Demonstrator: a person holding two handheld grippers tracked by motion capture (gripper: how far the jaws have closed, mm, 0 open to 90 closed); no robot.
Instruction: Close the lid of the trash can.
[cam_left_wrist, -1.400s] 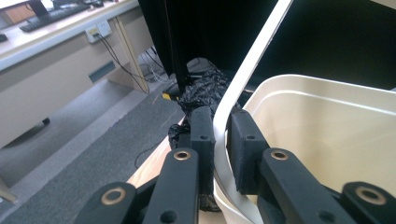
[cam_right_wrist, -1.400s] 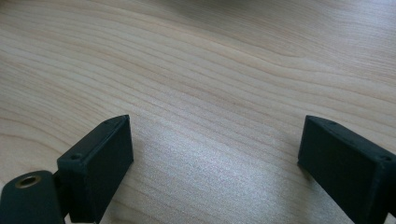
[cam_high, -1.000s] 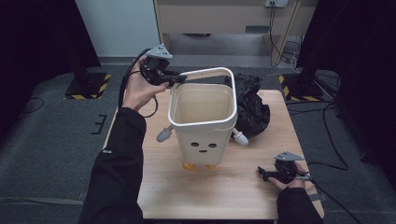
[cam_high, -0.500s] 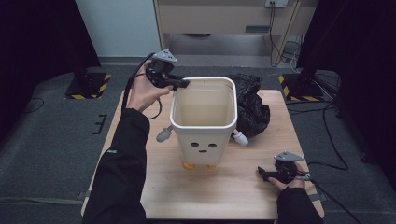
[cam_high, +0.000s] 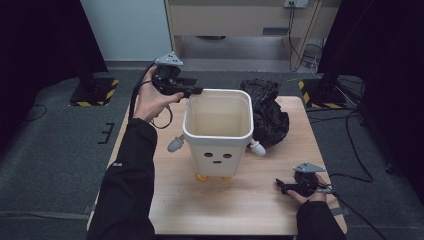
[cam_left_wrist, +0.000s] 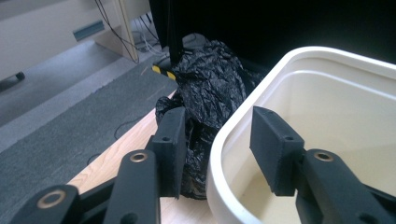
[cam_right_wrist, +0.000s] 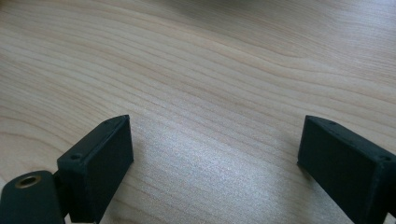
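Note:
A white bin (cam_high: 217, 135) with a drawn face, small arms and orange feet stands upright in the middle of the wooden table (cam_high: 250, 210). My left gripper (cam_high: 197, 91) is at the bin's far-left corner. In the left gripper view its jaws straddle the bin's rim (cam_left_wrist: 212, 154), one pad (cam_left_wrist: 173, 144) outside and one inside, neither pressing on it. The jaws have just been opening, so the left gripper (cam_left_wrist: 219, 135) is open. My right gripper (cam_high: 280, 186) rests low at the table's front right, its jaws wide apart over bare wood, and the right gripper (cam_right_wrist: 215, 158) holds nothing.
A crumpled black plastic bag (cam_high: 270, 112) lies on the table behind and to the right of the bin, and the same bag (cam_left_wrist: 210, 88) shows beyond the left jaws. Stand bases with yellow-black tape (cam_high: 95, 92) sit on the grey floor. Cables (cam_high: 350, 145) run right of the table.
The bin's far rim, pinched and raised a second ago, has come down level. The left jaws have spread apart around the rim. The right gripper has not moved.

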